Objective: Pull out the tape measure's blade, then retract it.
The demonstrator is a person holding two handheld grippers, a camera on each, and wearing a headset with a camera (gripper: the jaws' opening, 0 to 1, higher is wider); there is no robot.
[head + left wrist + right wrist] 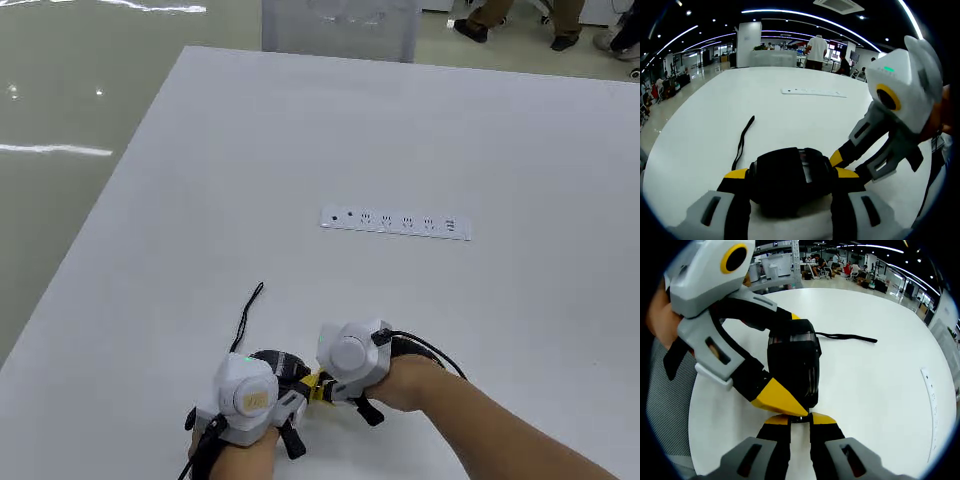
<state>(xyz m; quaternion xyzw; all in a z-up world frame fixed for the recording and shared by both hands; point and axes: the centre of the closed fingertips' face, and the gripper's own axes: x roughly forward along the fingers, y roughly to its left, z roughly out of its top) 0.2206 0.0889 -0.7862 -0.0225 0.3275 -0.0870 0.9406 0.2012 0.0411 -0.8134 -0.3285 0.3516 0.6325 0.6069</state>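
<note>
The black tape measure (275, 362) lies near the front edge of the white table (400, 140), its black wrist strap (245, 318) trailing away across the top. My left gripper (283, 372) is shut on the case; in the left gripper view its yellow-tipped jaws clamp both sides of the tape measure (790, 180). My right gripper (320, 386) comes in from the right. In the right gripper view, the right gripper (800, 419) is shut at the lower front corner of the tape measure (792, 365), where the blade tip sits. No blade length shows.
A white power strip (395, 222) lies flat mid-table, beyond the grippers. A grey chair back (340, 25) stands at the far edge, with people's feet (480, 25) past it. The table edge runs along the left, with shiny floor (60, 120) beyond.
</note>
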